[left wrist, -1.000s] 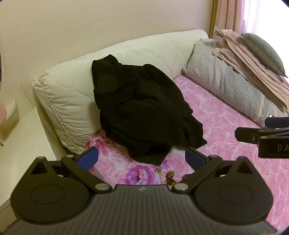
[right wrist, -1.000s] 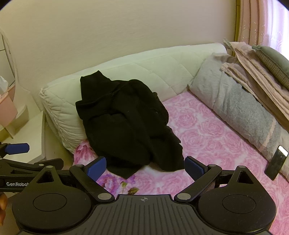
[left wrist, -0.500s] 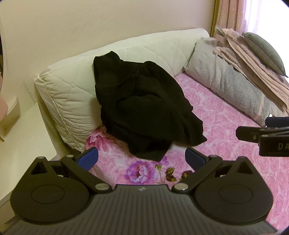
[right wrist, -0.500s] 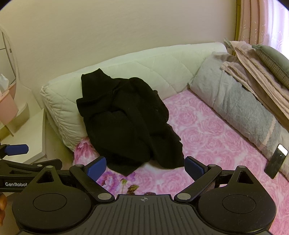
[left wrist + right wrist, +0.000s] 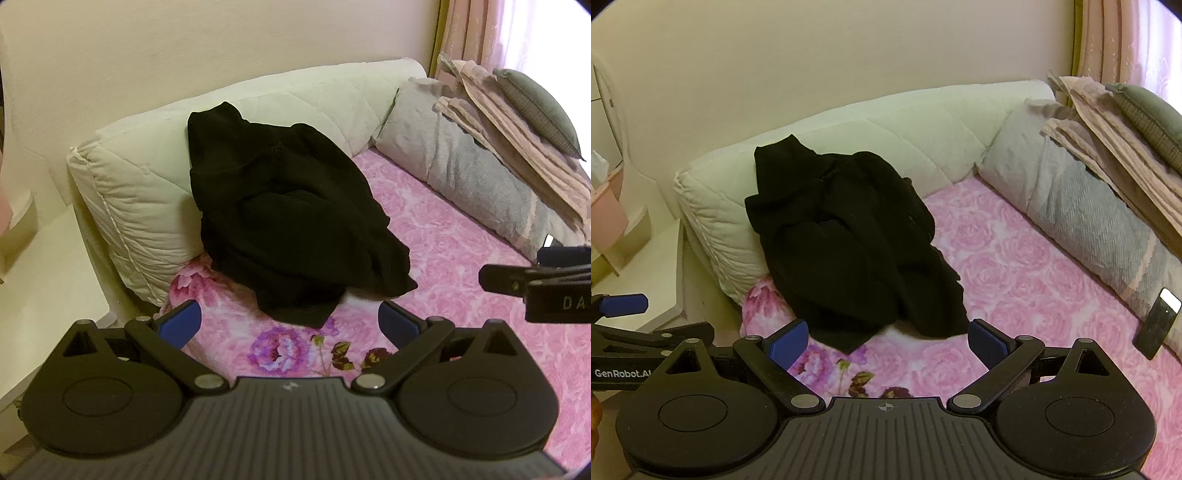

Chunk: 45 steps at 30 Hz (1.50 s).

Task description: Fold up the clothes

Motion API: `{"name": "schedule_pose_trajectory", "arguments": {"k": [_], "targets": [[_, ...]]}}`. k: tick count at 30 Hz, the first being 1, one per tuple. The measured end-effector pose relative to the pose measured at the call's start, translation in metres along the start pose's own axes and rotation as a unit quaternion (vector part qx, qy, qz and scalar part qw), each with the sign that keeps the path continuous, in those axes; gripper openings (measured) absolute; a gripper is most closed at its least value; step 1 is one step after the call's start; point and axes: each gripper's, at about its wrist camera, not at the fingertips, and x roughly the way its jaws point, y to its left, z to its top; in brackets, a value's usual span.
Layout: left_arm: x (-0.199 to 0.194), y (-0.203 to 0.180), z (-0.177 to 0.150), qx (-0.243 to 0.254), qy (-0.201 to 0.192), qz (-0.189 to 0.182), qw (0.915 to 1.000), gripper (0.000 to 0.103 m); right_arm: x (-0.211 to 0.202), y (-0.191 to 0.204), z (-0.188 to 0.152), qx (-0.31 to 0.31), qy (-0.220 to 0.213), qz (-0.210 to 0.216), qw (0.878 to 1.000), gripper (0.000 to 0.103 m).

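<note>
— Which step is in hand?

— The approach, it is judged. Nothing is grasped yet: the left hand-held gripper (image 5: 288, 319) is held released, its blue pads wide apart, and the right hand-held gripper (image 5: 886, 338) is likewise spread and empty. Both are poised above the near edge of the bed (image 5: 461, 258), short of the cloth.

— Where is the garment found?

— One black garment (image 5: 288, 221) is seen, crumpled in a heap at the head end of the bed, its upper part propped against the cream quilted cushion (image 5: 140, 192), its lower hem lying on the pink rose sheet.

— What is called for next?

— A hem or shoulder edge must probably be picked out of the dark folds and the piece drawn flat onto the sheet before any fold is made. Seams are hard to tell in the black cloth.

— And the count?

— Two grippers, one garment, one phone (image 5: 1158, 323) by the grey bolster (image 5: 1082, 218) at the bed's right edge.
</note>
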Motion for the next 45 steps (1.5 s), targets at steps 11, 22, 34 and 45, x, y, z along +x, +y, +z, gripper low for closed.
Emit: {"name": "schedule_pose_trajectory", "arguments": {"k": [11, 22, 34, 45], "targets": [[0.004, -0.008, -0.001, 0.016, 0.000, 0.031, 0.9994, 0.097, 0.005, -0.025, -0.004, -0.038, 0.002, 0.022, 0.999, 0.096], [0.031, 0.015, 0.025, 0.065, 0.012, 0.055, 0.9963, 0.097, 0.020, -0.044, 0.007, -0.065, -0.018, 0.045, 0.997, 0.096], [0.167, 0.078, 0.090, 0.149, 0.029, -0.004, 0.9884, 0.097, 0.117, -0.002, 0.029, -0.162, 0.025, 0.044, 0.985, 0.096], [0.262, 0.108, 0.133, 0.240, 0.024, -0.025, 0.9702, 0.087, 0.242, 0.055, 0.041, -0.250, 0.056, 0.036, 0.966, 0.095]]}}
